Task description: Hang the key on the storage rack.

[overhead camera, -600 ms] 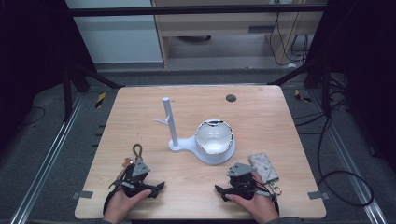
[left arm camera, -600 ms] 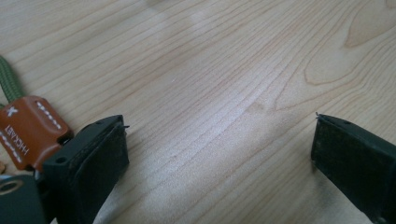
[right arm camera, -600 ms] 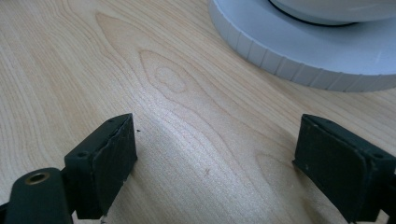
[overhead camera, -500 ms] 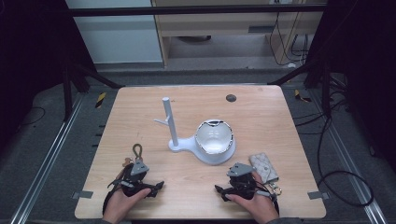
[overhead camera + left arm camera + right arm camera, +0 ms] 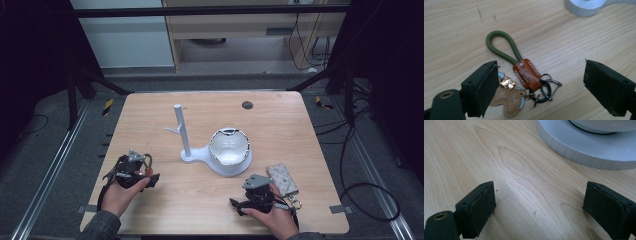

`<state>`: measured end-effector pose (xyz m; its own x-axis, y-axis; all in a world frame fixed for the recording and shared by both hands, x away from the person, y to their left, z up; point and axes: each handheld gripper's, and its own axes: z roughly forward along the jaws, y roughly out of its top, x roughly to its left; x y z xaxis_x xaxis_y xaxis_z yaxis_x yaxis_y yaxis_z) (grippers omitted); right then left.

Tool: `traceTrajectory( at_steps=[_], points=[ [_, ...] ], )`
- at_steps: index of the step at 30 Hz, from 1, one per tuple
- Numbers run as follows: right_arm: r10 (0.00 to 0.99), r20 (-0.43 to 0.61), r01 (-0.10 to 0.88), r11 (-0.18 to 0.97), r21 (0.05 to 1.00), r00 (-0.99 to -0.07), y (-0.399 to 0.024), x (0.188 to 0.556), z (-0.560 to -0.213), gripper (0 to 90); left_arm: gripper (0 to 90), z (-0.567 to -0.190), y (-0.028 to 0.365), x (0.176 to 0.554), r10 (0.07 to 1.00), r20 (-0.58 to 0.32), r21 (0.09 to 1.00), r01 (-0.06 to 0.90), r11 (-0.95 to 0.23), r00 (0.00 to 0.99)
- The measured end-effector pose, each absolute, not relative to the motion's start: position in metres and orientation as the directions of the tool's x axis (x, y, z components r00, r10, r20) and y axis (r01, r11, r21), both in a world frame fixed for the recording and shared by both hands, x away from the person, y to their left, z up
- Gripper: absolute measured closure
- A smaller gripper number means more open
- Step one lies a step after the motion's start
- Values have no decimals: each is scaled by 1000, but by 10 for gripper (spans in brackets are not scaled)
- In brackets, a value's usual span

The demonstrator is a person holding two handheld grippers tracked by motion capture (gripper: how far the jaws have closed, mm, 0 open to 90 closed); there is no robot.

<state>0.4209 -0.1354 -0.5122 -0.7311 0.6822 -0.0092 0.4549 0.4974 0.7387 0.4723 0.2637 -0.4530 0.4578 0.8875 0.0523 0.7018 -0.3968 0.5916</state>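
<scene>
Both claws are held wide open and empty over the table (image 5: pixel 300 120). A key ring (image 5: pixel 524 80) — green cord loop, brown leather tab — is framed between the jaws of the left claw (image 5: pixel 537 85), well apart from the white stand (image 5: pixel 215 150). The right claw (image 5: pixel 539 207) is seen just beside that stand's round base — bare wood is spanned by its jaws.

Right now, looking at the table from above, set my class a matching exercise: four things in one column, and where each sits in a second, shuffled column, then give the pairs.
Things
1. keyring
2. white stand
3. grey pouch
4. dark round spot

Places
A. far side of the table, right of centre
B. near right, beside the right tongs
C. middle of the table
D. near left, between the open left tongs

Pairs: 1-D, 2-C, 3-B, 4-A
</scene>
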Motion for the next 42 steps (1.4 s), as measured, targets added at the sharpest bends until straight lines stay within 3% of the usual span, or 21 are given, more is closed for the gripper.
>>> traceTrajectory(
  at_steps=[4,13,16,23,34,42],
  points=[
    [679,-10,452,500,738,-734,-135,421,-512,98,162,-450,262,475,892,71,564,720,-405,446],
    [679,-10,453,499,738,-734,-136,420,-512,98,286,-434,261,485,899,13,507,772,-383,437],
    [679,-7,454,498,739,-734,-135,420,-512,90,365,-437,263,489,904,-15,489,792,-366,427],
    [677,-10,452,503,737,-736,-135,420,-512,88,452,-442,267,495,917,-49,463,822,-331,397],
    [677,-8,454,503,735,-736,-135,419,-512,87,537,-455,269,501,926,-111,423,860,-286,362],
    [678,-6,456,501,735,-735,-135,419,-512,86,537,-458,268,503,934,-88,418,864,-281,346]
  ],
)
